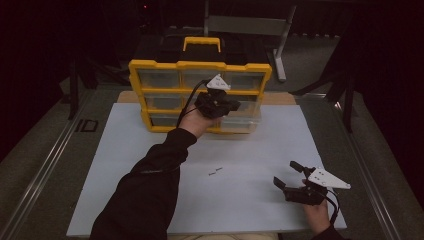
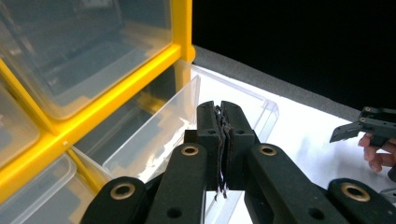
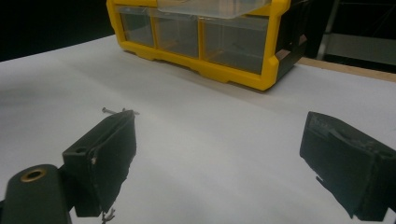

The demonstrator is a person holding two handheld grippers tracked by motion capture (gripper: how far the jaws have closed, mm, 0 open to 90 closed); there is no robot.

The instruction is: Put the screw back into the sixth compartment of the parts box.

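The left gripper (image 1: 226, 106) hangs in front of the yellow parts organizer (image 1: 200, 95), its jaws pressed flat together with nothing between them. In the left gripper view they sit just over the clear plastic drawer (image 2: 187, 121) that stands pulled out of the lower right corner of the frame. With the jaws closed like this they form one blunt tip, which suits nudging the drawer front rather than pinching it, so the likely step is pushing the drawer home or steadying it.

The right gripper (image 1: 292, 181) waits near the front right of the white tabletop (image 1: 150, 150), well apart from the organizer, its jaws spread wide and empty. It points toward two small screws (image 3: 116, 111) lying loose on the tabletop between the organizer and the person. Held open and low, it looks ready to pick one up for the open drawer, which would explain why that drawer is out.
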